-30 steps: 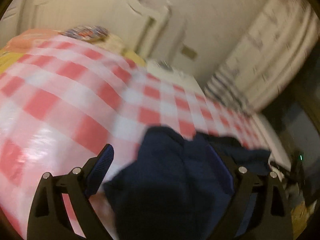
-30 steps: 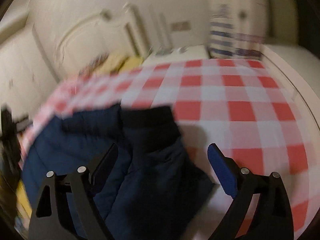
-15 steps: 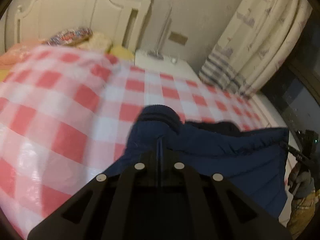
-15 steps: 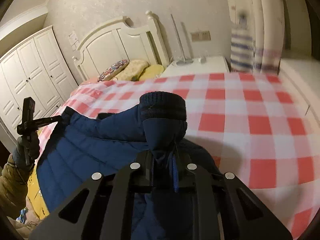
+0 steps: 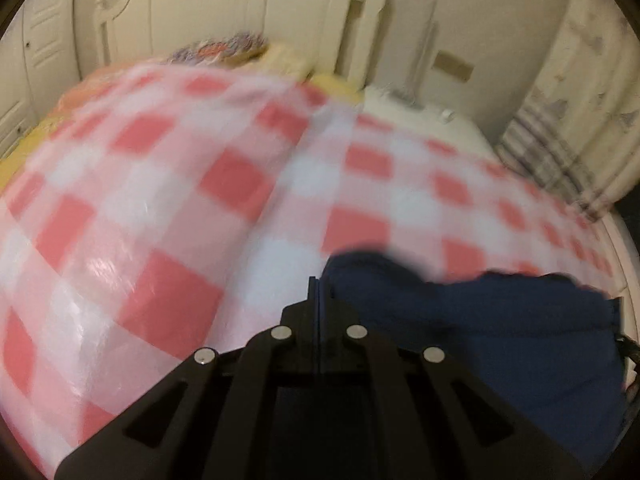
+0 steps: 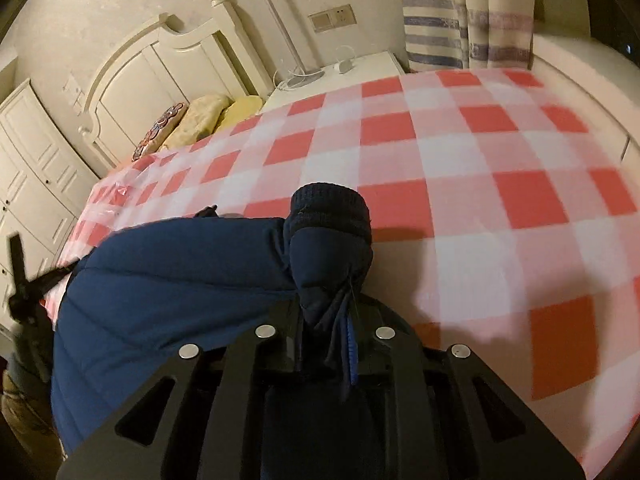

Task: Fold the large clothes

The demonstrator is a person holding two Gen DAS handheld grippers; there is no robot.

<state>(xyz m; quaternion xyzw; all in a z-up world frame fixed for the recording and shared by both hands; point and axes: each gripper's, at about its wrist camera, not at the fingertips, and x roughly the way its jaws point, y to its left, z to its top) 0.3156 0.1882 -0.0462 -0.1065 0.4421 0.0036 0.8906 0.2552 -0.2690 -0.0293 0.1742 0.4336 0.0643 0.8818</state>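
A dark navy padded jacket (image 6: 160, 280) hangs stretched above the red-and-white checked bedspread (image 6: 480, 200). My right gripper (image 6: 340, 320) is shut on a sleeve just behind its ribbed knit cuff (image 6: 330, 212), which sticks out past the fingertips. In the right wrist view my left gripper (image 6: 24, 280) sits at the far left, at the jacket's other end. In the blurred left wrist view that gripper (image 5: 318, 292) has its jaws pressed together, with the jacket (image 5: 500, 340) spreading right and beneath it. The pinched fabric itself is hidden there.
A cream headboard (image 6: 168, 64) with pillows (image 6: 204, 116) stands at the bed's far end. A nightstand (image 6: 360, 66) with a lamp base is beside it, then striped curtains (image 6: 452, 36). A white wardrobe (image 6: 28, 152) is at the left, a person's sleeve (image 6: 20, 424) below it.
Both grippers went from wide open over the jacket to shut. The jacket now hangs stretched between them, and the left wrist view has swung left over the bedspread.
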